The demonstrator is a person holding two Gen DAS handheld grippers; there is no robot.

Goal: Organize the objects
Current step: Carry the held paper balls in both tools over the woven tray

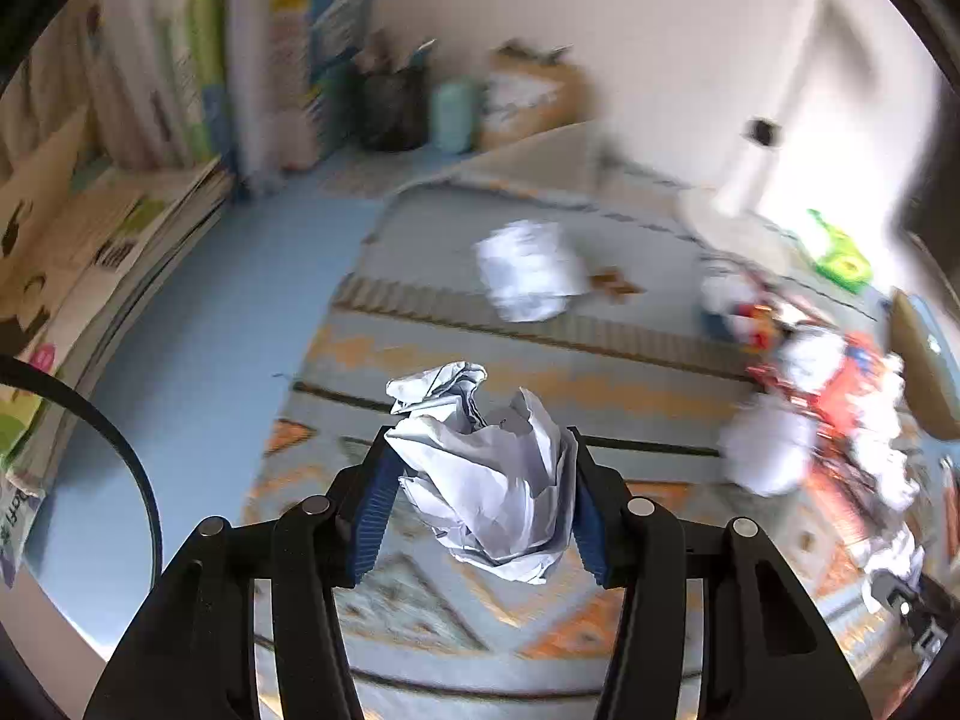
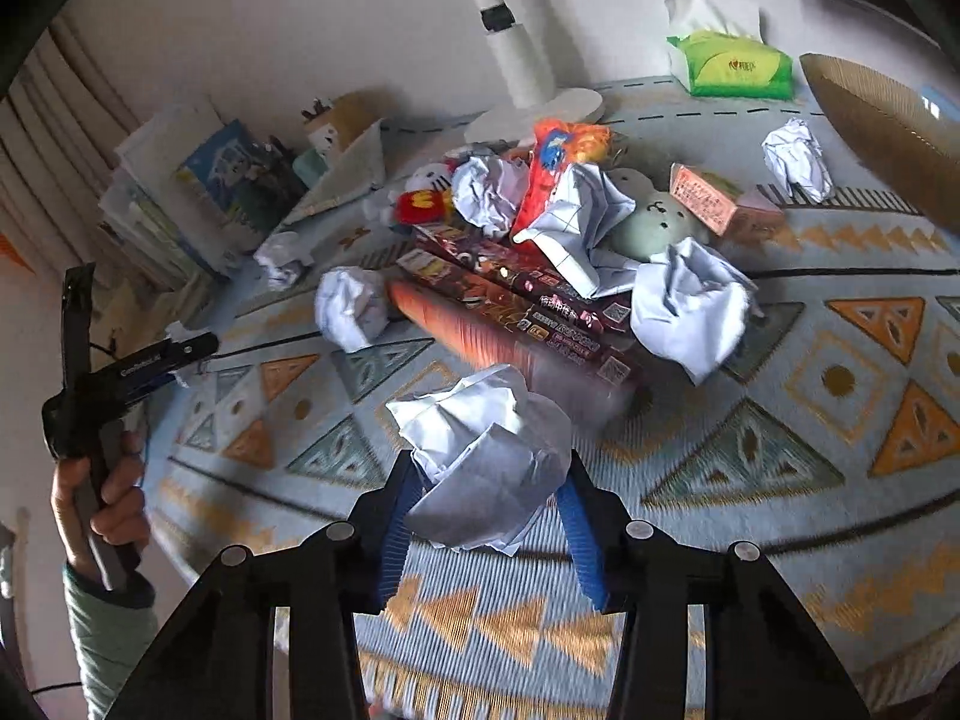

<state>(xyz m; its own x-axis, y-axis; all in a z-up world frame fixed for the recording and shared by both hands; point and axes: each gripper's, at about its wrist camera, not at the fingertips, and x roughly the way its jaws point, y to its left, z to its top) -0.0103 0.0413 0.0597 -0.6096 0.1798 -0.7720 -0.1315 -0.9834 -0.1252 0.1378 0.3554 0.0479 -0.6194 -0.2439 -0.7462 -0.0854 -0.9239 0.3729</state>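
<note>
My left gripper [image 1: 480,480] is shut on a crumpled white paper ball [image 1: 486,468] and holds it above the patterned tablecloth [image 1: 420,600]. My right gripper [image 2: 489,498] is shut on another crumpled paper ball [image 2: 480,456], also above the cloth. The left gripper [image 2: 174,354] shows at the left edge of the right wrist view, held by a hand. More paper balls lie on the cloth: one [image 1: 528,276] ahead of the left gripper, others [image 2: 351,309] [image 2: 690,306] [image 2: 798,159] around a pile of clutter.
The pile holds long dark red boxes [image 2: 522,300], an orange snack bag [image 2: 558,168], plush toys [image 2: 654,222] and a pink box [image 2: 708,204]. A green tissue pack [image 2: 732,66], a white lamp base [image 2: 540,108], stacked books [image 1: 120,228] and a pen holder [image 1: 390,102] stand behind.
</note>
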